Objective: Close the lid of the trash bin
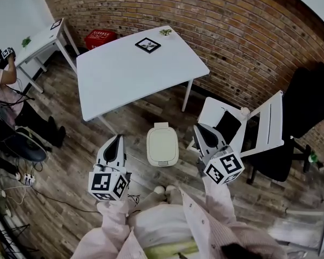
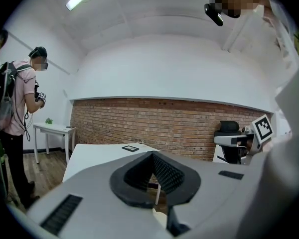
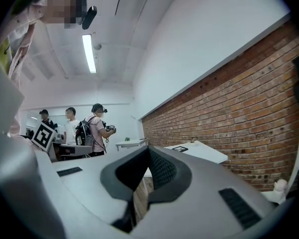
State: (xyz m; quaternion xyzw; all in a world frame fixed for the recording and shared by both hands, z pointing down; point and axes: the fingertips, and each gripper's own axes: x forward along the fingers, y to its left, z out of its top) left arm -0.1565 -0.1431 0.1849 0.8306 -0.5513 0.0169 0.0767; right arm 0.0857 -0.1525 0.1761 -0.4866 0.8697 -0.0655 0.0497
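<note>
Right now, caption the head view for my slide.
Shut and empty, left gripper and right gripper flank the trash bin, its lid down, before a white table.

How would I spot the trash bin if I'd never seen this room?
Find the big white table by the brick wall. On the wooden floor just past its near edge stands the trash bin. It is small, cream and rounded, lid shut, unlike the red crate by the wall or the white chair beside it.

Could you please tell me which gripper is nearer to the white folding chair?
Right. The right gripper hangs beside the white folding chair; the left gripper is across the trash bin from it.
</note>
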